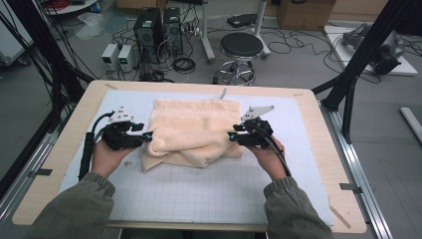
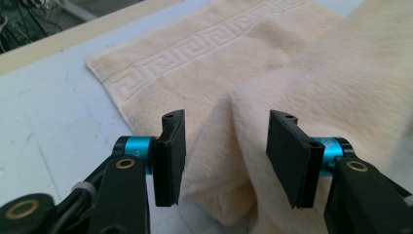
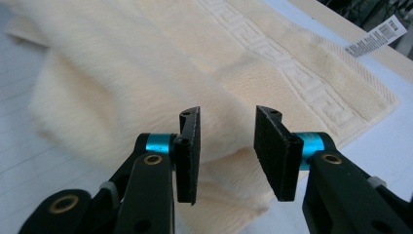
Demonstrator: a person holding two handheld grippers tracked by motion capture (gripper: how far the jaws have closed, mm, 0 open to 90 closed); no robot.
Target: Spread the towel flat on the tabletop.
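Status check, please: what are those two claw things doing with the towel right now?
Left tool open, right tool open, neither gripping. Cream towel half folded on the mat. Nothing in the way.

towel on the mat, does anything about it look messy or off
Yes. The cream towel is only roughly folded: its near part is bunched into a rumpled roll over the flat layer, with edges not lined up. A white label sticks out past its far edge. Both grippers, left and right, are open beside it.

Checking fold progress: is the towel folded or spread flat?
Folded. The towel has a rumpled upper layer doubled over its patterned border.
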